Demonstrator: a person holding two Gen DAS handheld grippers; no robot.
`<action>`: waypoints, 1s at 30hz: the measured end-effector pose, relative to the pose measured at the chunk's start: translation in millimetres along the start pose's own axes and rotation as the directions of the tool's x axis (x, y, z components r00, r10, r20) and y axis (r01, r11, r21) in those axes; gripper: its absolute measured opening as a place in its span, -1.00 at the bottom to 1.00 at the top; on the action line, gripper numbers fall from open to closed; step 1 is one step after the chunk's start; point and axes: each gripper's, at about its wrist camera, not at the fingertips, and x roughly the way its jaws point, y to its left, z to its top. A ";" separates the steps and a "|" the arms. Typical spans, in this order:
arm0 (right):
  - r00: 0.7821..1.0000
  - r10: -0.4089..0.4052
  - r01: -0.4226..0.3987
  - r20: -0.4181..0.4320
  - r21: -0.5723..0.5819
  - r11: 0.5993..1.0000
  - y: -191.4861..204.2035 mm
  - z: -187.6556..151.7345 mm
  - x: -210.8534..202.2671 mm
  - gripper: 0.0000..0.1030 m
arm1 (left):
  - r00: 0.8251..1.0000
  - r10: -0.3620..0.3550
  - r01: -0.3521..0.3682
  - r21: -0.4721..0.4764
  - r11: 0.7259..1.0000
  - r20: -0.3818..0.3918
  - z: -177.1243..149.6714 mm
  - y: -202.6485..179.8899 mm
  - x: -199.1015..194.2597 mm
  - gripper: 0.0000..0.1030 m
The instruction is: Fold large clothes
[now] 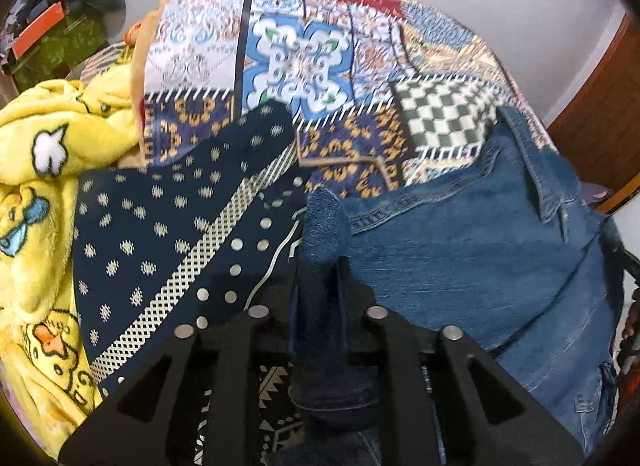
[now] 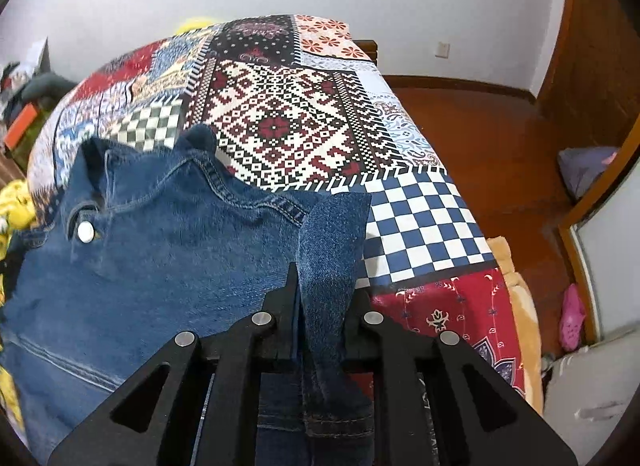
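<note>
On the bed (image 2: pixel 420 201), over its patchwork cover, we are holding a denim jacket (image 2: pixel 152 266) by two points, one in each gripper. The left gripper (image 1: pixel 320 234) is pinching a fold of denim tight between its fingers, and the right gripper (image 2: pixel 324 266) is clamping another flap of the same cloth the same way. The jacket is lying mostly spread out, collar and a white button (image 2: pixel 85 232) facing up, so we are judging the fold as only beginning: the edges are gripped, but no panel is yet laid over. Beside it a navy patterned cloth (image 1: pixel 160 234) and a yellow blanket (image 1: pixel 48 169) are waiting unfolded.
</note>
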 end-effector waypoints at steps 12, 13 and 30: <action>0.997 0.018 -0.017 0.079 -0.014 1.000 8.6 -17.6 -79.7 -0.36 | 0.998 0.032 -0.041 0.135 0.990 0.063 -23.9 -27.3 -81.7 -0.62; 0.996 0.021 -0.019 0.087 -0.020 1.000 9.8 -23.3 -91.1 -0.30 | 0.997 0.030 -0.040 0.146 0.988 0.074 -27.9 -30.9 -91.6 -0.60; 0.986 0.000 0.034 0.168 -0.196 0.980 38.8 -121.9 -196.2 0.74 | 0.974 0.020 -0.084 0.279 0.957 0.225 -157.6 -68.6 -206.8 0.78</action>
